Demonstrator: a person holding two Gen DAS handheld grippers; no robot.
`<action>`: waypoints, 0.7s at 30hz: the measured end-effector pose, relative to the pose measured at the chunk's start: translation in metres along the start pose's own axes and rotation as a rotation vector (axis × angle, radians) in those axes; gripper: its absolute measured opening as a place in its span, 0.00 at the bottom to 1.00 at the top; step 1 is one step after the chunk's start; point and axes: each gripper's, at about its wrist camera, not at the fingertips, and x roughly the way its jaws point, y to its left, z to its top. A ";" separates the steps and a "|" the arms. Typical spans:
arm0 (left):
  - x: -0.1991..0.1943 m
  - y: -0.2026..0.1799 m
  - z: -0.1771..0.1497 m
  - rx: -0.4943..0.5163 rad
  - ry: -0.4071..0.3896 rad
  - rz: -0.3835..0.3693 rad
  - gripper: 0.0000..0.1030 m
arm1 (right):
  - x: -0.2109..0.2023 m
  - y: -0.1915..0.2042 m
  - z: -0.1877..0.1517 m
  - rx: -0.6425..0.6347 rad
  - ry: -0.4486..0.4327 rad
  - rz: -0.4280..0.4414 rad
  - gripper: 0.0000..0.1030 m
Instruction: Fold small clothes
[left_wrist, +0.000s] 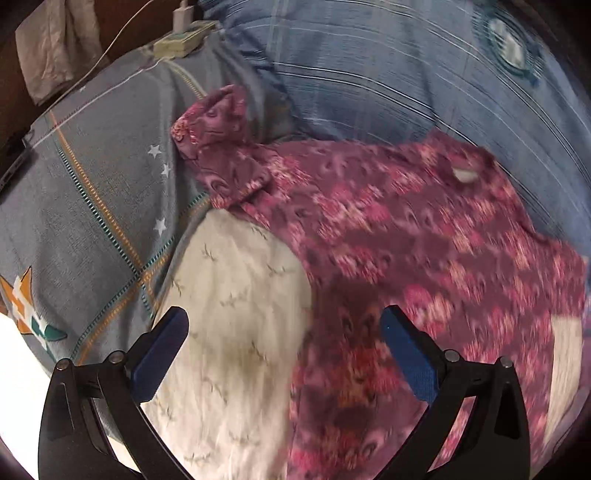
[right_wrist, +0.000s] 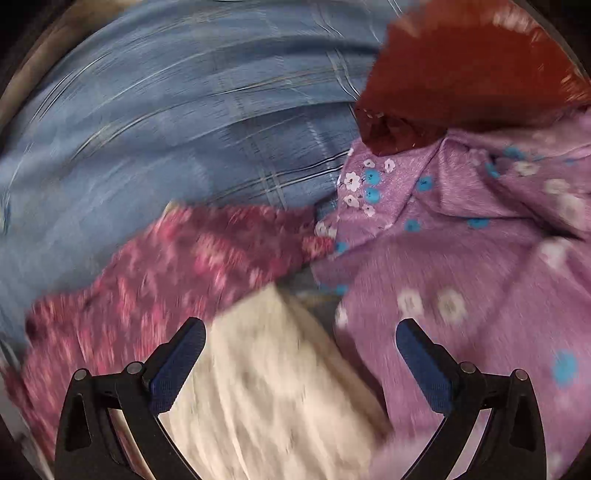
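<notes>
A maroon floral garment (left_wrist: 424, 236) lies spread over a cream patterned cloth (left_wrist: 236, 317) on the bed, one sleeve (left_wrist: 214, 125) bunched toward the back. My left gripper (left_wrist: 284, 328) hovers open above the edge where the two meet, nothing between its blue fingers (left_wrist: 162, 350). In the blurred right wrist view the same maroon garment (right_wrist: 177, 266) and the cream cloth (right_wrist: 266, 376) lie below my open right gripper (right_wrist: 301, 339). A lilac garment with blue and white flowers (right_wrist: 461, 258) sits to its right.
A blue plaid bedcover (left_wrist: 388, 74) runs across the back, with a grey star-print blanket (left_wrist: 92, 192) on the left. A charger and power strip (left_wrist: 184, 37) rest at the far left edge. A dark red cloth (right_wrist: 461, 74) lies behind the lilac garment.
</notes>
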 end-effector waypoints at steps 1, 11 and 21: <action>0.006 0.001 0.005 -0.014 0.006 0.011 1.00 | 0.016 -0.006 0.013 0.047 0.026 0.036 1.00; 0.046 0.007 0.021 -0.090 0.075 0.043 1.00 | 0.149 0.002 0.039 0.372 0.289 0.323 0.96; 0.056 -0.004 0.022 -0.086 0.084 0.004 1.00 | 0.108 -0.010 0.018 0.436 0.036 0.314 0.05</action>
